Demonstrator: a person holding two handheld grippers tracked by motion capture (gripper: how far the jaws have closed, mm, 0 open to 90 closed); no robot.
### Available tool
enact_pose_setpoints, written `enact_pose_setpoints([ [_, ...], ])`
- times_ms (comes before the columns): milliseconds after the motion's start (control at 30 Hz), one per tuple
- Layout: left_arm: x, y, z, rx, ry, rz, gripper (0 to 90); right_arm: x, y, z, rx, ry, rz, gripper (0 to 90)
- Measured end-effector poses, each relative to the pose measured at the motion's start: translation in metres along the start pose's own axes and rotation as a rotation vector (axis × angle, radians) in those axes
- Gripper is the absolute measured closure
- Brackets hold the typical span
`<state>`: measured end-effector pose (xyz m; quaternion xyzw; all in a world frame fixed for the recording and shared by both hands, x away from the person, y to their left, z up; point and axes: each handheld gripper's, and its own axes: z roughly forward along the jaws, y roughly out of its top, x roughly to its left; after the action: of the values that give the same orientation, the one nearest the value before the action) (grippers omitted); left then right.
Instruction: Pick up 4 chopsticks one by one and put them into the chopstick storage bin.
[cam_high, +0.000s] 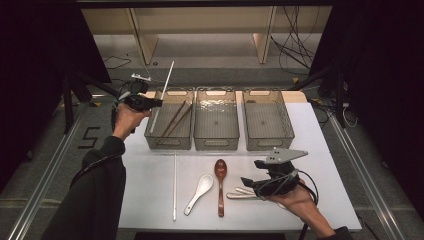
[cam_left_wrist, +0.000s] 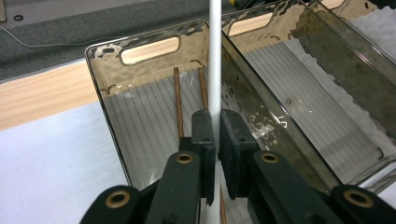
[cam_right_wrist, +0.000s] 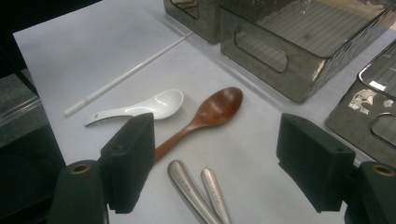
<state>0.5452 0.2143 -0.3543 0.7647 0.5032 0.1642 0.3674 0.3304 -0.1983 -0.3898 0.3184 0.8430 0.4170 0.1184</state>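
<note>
A thin white plastic chopstick (cam_left_wrist: 215, 56) is clamped in the left gripper (cam_left_wrist: 215, 122) jaws above the leftmost smoky clear plastic bin (cam_left_wrist: 105, 93), where two brown wooden chopsticks (cam_left_wrist: 178, 100) lie. The right gripper (cam_right_wrist: 215, 158) jaws are held wide over two metal handles (cam_right_wrist: 201, 191).

claw (cam_left_wrist: 215, 140) clamping white chopstick (cam_left_wrist: 215, 56), over bin (cam_left_wrist: 154, 84)

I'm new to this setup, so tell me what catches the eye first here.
The left gripper holds a white chopstick slanted over the left bin, its jaws shut on the stick; two brown chopsticks already lie in that bin. On the table in front lie another white chopstick, a white spoon and a wooden spoon, with the right gripper open over two metal handles.
</note>
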Motion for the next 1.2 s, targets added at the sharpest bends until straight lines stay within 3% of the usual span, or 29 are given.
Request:
enact_pose_setpoints([
  [500, 0.003, -0.019, 0.022, 0.024, 0.025, 0.023, 83.7, 0.0, 0.0, 0.0, 0.0, 0.003, -0.004, 29.0],
  [1033, -0.001, -0.024, 0.031, 0.062, 0.036, 0.05, 83.2, 0.001, 0.0, 0.0, 0.001, 0.004, -0.007, 29.0],
  [1200, -0.001, -0.026, 0.034, 0.072, 0.041, 0.038, 82.8, 0.001, 0.0, 0.0, 0.001, 0.005, -0.006, 29.0],
])
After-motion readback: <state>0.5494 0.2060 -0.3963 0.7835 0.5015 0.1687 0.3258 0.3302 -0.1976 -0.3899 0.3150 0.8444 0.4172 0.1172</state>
